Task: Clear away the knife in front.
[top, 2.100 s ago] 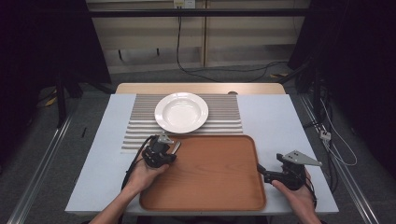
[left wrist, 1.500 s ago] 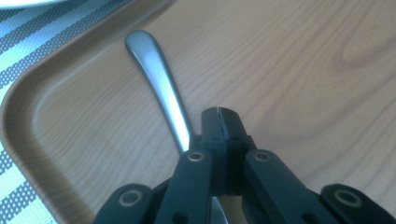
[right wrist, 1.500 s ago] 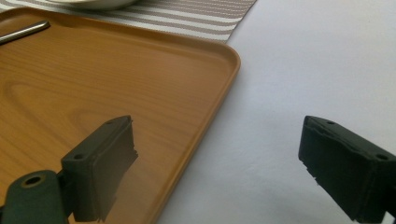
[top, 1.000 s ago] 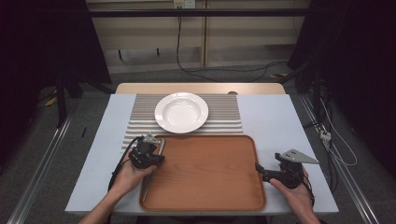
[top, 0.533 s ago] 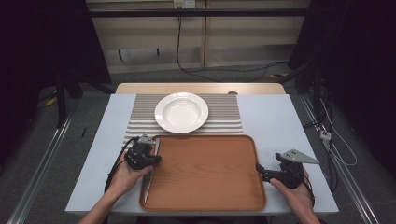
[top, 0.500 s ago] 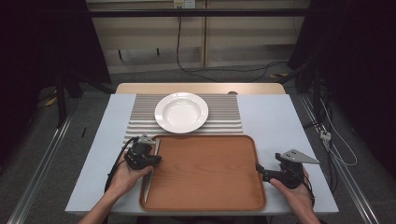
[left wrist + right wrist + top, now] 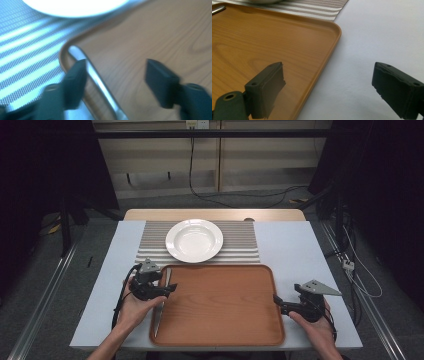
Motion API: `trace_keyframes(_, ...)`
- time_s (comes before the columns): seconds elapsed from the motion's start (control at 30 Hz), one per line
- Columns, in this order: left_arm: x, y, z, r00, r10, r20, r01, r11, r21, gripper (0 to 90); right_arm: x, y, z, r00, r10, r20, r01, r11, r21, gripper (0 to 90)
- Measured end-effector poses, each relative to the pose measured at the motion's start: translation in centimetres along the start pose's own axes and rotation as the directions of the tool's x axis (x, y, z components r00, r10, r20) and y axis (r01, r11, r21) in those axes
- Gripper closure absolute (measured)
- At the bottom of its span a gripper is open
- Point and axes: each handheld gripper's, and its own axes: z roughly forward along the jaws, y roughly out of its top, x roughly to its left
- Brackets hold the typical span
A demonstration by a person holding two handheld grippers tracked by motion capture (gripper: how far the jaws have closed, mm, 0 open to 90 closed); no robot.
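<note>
Knife (image 7: 161, 300) lies inside wooden tray (image 7: 220, 330), along tray's left rim; long axis runs near-far, handle end toward plate (image 7: 194, 240) on striped mat (image 7: 245, 245).

Left gripper (image 7: 167, 290): jaws have just been opening, now spread, straddling knife (image 7: 100, 82); 1 jaw close beside it, grip not closed.

Right gripper (image 7: 276, 300): jaws spread wide across tray's right rim (image 7: 329, 50), nothing pinched.

Left hand far nearer knife. Judgement: any regrasp needs jaws closing across knife's width, not along length.

A lab-like recording room: a pale blue table (image 7: 290, 250) stands on grey carpet, dark curtains at both frame sides, loose black cables (image 7: 240, 195) across the upper floor.
</note>
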Motion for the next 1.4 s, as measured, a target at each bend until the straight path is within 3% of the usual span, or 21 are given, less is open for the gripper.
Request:
trace_keyframes(0.07,-0.1,0.3,-0.3,0.9996,-0.029,-0.009,0.029,0.9996,-0.005,13.6,0.0,0.0,0.0,1.0000,-0.001,0.000,0.001,1.000,0.000,10.4)
trace_keyframes(0.13,-0.4,0.3,-0.7,0.9997,-0.023,-0.012,0.023,0.9996,-0.019,4.4,0.0,0.0,0.0,1.0000,-0.001,-0.001,0.001,1.000,0.001,10.3)
trace_keyframes(0.2,-0.6,0.4,-1.2,0.9993,-0.013,0.035,0.014,0.9991,-0.039,5.5,0.0,0.0,0.0,1.0000,0.001,-0.001,-0.001,1.000,0.001,10.3)
trace_keyframes(0.23,-0.6,0.4,-1.4,0.9994,-0.003,0.035,0.004,0.9994,-0.035,6.0,0.0,0.0,0.0,1.0000,0.000,-0.001,0.000,1.000,0.001,10.3)
trace_keyframes(0.37,-1.0,0.1,-2.1,0.9999,0.014,-0.008,-0.015,0.9992,-0.038,5.8,0.1,0.0,0.0,1.0000,0.000,-0.005,0.000,1.000,0.001,10.3)
trace_keyframes(0.43,-0.8,-0.2,-2.4,1.0000,0.009,0.002,-0.009,0.9992,-0.038,6.0,0.1,0.0,-0.1,1.0000,0.001,-0.003,-0.001,1.000,-0.002,10.2)
trace_keyframes(0.57,-0.9,-0.8,-3.3,0.9974,0.032,-0.064,-0.037,0.9966,-0.074,6.1,-0.1,0.0,-0.1,1.0000,0.008,0.003,-0.008,1.000,-0.004,10.1)
trace_keyframes(0.8,-0.6,-2.0,-4.5,0.9970,-0.001,-0.077,-0.007,0.9951,-0.099,6.7,-0.1,-0.1,-0.1,1.0000,0.006,0.004,-0.006,1.000,-0.005,10.0)
trace_keyframes(1.0,-0.4,-3.3,-4.8,0.9939,-0.022,-0.108,0.014,0.9970,-0.077,6.7,-0.1,-0.1,-0.1,0.9999,0.011,0.006,-0.011,1.000,-0.006,10.0)
trace_keyframes(1.17,-0.4,-4.6,-4.8,0.9928,-0.017,-0.119,0.010,0.9983,-0.058,7.0,-0.2,-0.1,-0.2,0.9998,0.015,0.012,-0.015,1.000,-0.005,10.0)
trace_keyframes(1.4,-0.2,-5.6,-4.6,0.9897,-0.028,-0.140,0.016,0.9964,-0.083,7.0,-0.2,-0.1,-0.3,0.9997,0.016,0.016,-0.016,1.000,-0.007,10.0)
